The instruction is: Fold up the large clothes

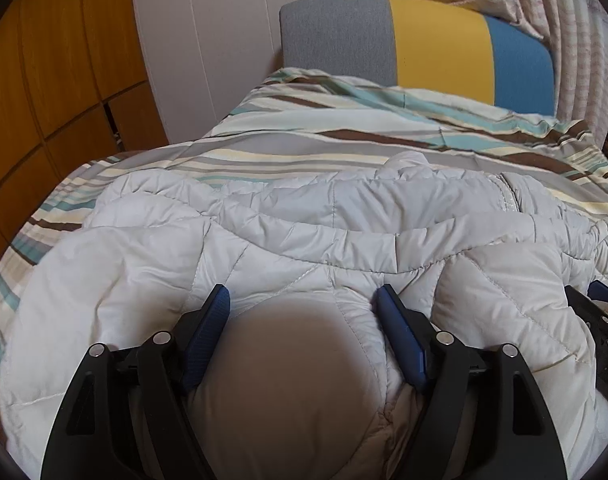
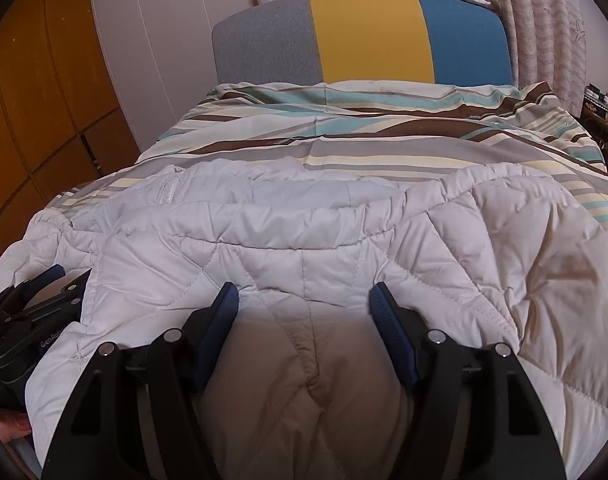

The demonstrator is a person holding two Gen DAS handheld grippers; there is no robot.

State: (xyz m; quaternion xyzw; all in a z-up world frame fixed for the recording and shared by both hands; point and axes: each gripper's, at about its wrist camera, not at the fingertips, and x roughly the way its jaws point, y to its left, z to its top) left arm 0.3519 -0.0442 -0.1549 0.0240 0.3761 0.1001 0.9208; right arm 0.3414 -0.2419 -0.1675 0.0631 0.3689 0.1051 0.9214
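A bed [image 2: 383, 148] covered in a sheet striped grey, cream, teal and brown is filling most of both views, with a padded headboard [image 2: 367, 36] in grey, yellow and blue panels standing at its far end, pale patterned curtains [image 2: 543, 20] hanging behind it and orange-brown wooden cabinet doors [image 1: 56, 80] running along the left. A large pale grey quilted puffer jacket [image 1: 304, 216] is lying spread across the near part of the bed, its stitched panels puffing up in ridges and its near edge bulging towards both cameras. The left gripper [image 1: 300, 300], black with blue pads, is standing with its jaws wide apart, a rounded mound of jacket fabric swelling up between them; whether the pads are pressing on it I cannot tell. The right gripper [image 2: 304, 300] is sitting just beside it to the right, likewise spread wide with a seamed fold of the jacket rising between its fingers, and again the grip itself is not clear. A fingertip [image 2: 20, 424] of the person is showing at the lower left of the right wrist view.
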